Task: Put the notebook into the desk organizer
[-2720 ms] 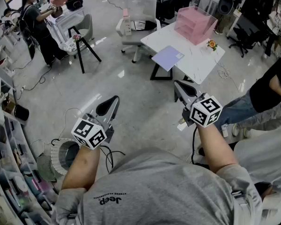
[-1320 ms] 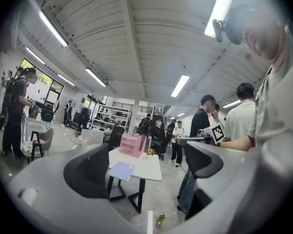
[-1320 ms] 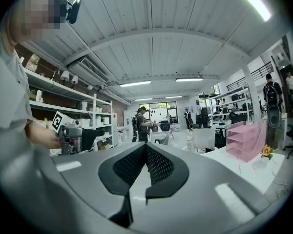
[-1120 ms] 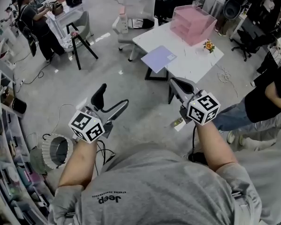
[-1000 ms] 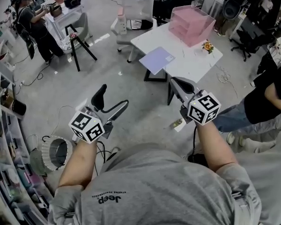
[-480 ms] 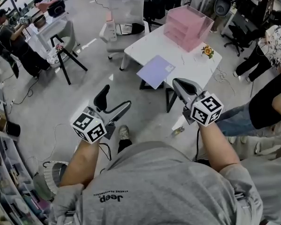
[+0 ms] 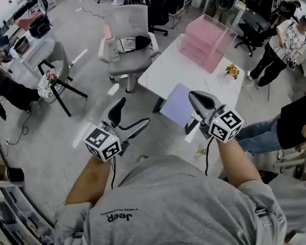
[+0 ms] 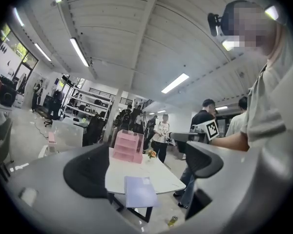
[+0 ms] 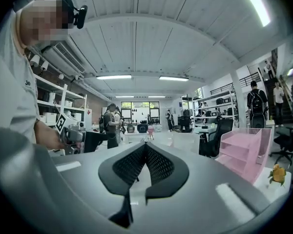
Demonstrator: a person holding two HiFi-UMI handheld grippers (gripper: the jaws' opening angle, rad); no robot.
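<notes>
Head view: a flat lilac rectangular notebook (image 7: 176, 105) is seen lying at the near edge of the white table (image 7: 163, 70), seemingly overhanging it. It is well apart from the pink translucent plastic desk organizer (image 7: 206, 42) set by the far edge. The 2 jaws of the left gripper (image 7: 132, 113) are held spread, gripping nothing. Those of the right gripper (image 7: 195, 98) are pressed together, empty.

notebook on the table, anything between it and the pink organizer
Nothing visible. Bare white tabletop separates the flat lilac notebook from the pink translucent desk organizer; the small orange flower ornament sits off to one side of that path.
</notes>
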